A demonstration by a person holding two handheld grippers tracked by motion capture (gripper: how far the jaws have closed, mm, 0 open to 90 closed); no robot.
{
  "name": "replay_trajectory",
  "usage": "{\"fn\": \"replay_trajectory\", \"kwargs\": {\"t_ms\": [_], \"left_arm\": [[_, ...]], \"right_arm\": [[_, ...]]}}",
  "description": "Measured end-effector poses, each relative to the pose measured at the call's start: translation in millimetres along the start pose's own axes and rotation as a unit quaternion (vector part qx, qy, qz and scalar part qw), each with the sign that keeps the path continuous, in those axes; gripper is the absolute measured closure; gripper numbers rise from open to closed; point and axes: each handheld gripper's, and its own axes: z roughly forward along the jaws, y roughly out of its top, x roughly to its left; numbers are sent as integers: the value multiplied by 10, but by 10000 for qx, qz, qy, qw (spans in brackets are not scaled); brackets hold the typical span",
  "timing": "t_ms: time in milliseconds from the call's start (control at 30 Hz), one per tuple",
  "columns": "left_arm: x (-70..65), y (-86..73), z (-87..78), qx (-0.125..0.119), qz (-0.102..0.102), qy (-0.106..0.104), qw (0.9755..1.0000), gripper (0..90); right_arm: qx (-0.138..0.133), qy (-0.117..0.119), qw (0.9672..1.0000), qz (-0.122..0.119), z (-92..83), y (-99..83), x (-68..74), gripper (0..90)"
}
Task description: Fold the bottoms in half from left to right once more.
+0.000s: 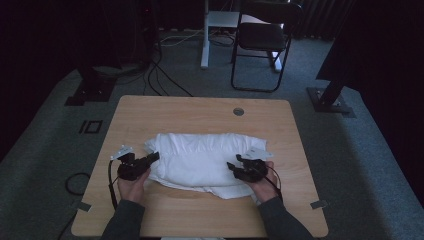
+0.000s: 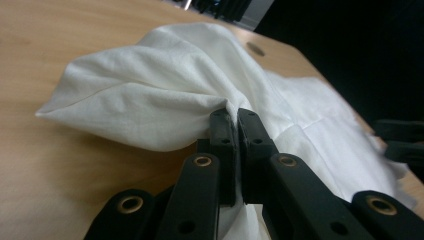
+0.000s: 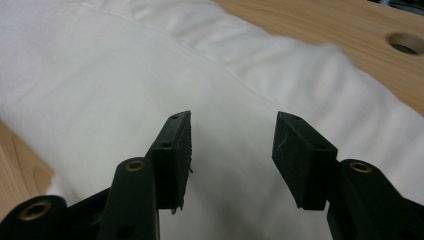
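A white cloth (image 1: 205,157) lies folded and bunched across the middle of the wooden table (image 1: 200,107). My left gripper (image 1: 155,158) is at its left end. In the left gripper view the jaws (image 2: 236,117) are shut on a pinched fold of the cloth (image 2: 150,95), which lifts off the wood there. My right gripper (image 1: 234,164) is at the cloth's right end. In the right gripper view it (image 3: 232,135) stands open just above the cloth (image 3: 100,75), with nothing pinched between the pads. The right gripper's jaws (image 2: 400,142) also show far off in the left gripper view.
A round cable hole (image 1: 238,111) is in the table's far right part. Bare wood runs along the front edge, between the person's forearms. A black chair (image 1: 262,37) and cables (image 1: 160,80) sit on the carpet beyond the table.
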Motion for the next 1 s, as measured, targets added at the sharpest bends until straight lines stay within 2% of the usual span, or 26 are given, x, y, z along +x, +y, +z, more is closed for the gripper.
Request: {"fn": "replay_trajectory", "kwargs": {"t_ms": [100,167,233,267,333,400,467,533,600,667,767,833,900,967,1000], "left_arm": [[-63,86,2,-110,50,-165,9998,878],[-124,164,1,-186,147,-254,9994,879],[-208,265,2,-312,262,-444,9982,879],[-208,265,2,-312,262,-444,9982,879],[-331,422,25,-439,379,-648,9962,879],[-423,513,58,-476,463,-787,9947,879],[-536,572,109,-491,607,-945,9925,879],[-647,600,181,-419,744,-1092,9903,879],[-740,605,264,-337,871,-1146,9890,879],[-790,597,334,-263,921,-1225,9878,878],[-818,574,372,-184,1007,-1216,9873,878],[-806,565,362,-165,1002,-1239,9871,878],[-799,564,345,-119,1052,-1198,9871,878],[-804,559,337,-111,1073,-1220,9867,877],[-814,558,341,-97,1105,-1225,9862,877]], "right_arm": [[162,102,9998,-72,247,67,64,510],[415,189,9989,-86,435,61,115,523],[655,153,9976,-141,624,16,198,533],[655,153,9976,-141,624,16,198,533],[576,236,9981,-31,717,13,287,538],[588,246,9979,-73,768,36,339,540],[568,276,9980,15,825,62,378,542],[526,274,9982,58,888,91,436,542],[496,233,9985,59,949,128,524,542],[517,365,9980,49,990,176,588,535],[380,912,9947,284,912,208,579,466],[161,960,9949,265,723,199,533,434],[-96,825,9965,129,489,164,447,418],[-157,405,9991,22,300,130,324,409],[-75,151,9998,50,243,97,260,407]]}}
